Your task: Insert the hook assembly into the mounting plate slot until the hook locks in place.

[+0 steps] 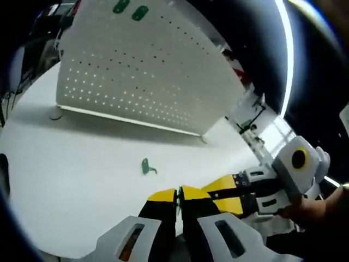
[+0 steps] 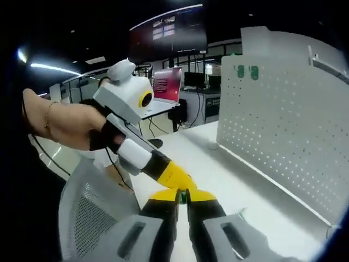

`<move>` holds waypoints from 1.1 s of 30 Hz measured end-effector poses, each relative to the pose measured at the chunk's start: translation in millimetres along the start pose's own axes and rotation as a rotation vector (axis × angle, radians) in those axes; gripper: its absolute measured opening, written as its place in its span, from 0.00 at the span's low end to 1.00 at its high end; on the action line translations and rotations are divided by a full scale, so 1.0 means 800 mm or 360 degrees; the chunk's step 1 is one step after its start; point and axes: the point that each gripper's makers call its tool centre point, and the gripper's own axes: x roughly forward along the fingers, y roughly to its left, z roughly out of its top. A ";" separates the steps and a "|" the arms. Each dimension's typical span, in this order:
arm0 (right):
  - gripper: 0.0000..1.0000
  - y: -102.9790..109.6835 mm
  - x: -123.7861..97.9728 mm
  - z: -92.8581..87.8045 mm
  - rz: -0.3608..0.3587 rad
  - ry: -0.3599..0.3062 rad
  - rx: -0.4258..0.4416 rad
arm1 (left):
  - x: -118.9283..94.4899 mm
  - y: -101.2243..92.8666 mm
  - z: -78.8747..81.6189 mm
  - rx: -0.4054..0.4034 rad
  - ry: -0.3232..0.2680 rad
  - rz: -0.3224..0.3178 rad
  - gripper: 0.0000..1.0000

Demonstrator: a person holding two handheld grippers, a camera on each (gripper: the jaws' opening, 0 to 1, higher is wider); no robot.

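The white pegboard mounting plate [image 1: 147,71] stands upright on the round white table [image 1: 65,180], with two green hooks [image 1: 130,9] hung near its top edge. In the right gripper view the plate [image 2: 283,125] stands at the right with the same two hooks [image 2: 246,71]. Another green hook [image 1: 146,166] lies loose on the table before the plate. My left gripper [image 1: 179,197] is shut, a thin green sliver of a hook piece between its yellow tips. My right gripper [image 2: 183,197] is shut on the same green sliver. The two grippers meet tip to tip: the right one [image 1: 203,192] comes in from the right, the left one [image 2: 174,177] from the left.
A person's hand [image 2: 65,125] holds the left gripper. A grey mesh chair [image 2: 87,213] sits below the table edge. A desk with a red screen [image 2: 168,84] lies beyond the table. A small dark item [image 1: 55,115] rests by the plate's left foot.
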 end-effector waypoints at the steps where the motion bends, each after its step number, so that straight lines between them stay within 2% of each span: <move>1: 0.01 0.000 0.000 0.000 0.0004 0.0002 -0.0007 | 0.000 0.000 0.000 -0.0008 0.0000 -0.0003 0.01; 6: 0.00 -0.001 -0.001 0.001 0.0023 0.0046 -0.0046 | 0.001 -0.001 0.000 -0.0030 -0.0005 -0.0016 0.01; 14: 0.00 -0.002 -0.003 0.003 0.0038 0.0042 -0.0053 | 0.003 -0.004 0.002 -0.0043 0.0003 -0.0039 0.01; 19: 0.01 -0.002 -0.008 0.006 0.0045 0.0027 -0.0041 | 0.002 -0.006 0.004 -0.0137 -0.0001 -0.0086 0.01; 29: 0.01 -0.004 -0.006 0.005 0.0042 0.0037 -0.0040 | 0.005 -0.005 0.004 -0.0140 0.0027 -0.0083 0.01; 33: 0.01 -0.009 -0.006 0.006 0.0025 0.0029 -0.0033 | 0.006 -0.006 0.010 -0.0120 0.0000 -0.0078 0.01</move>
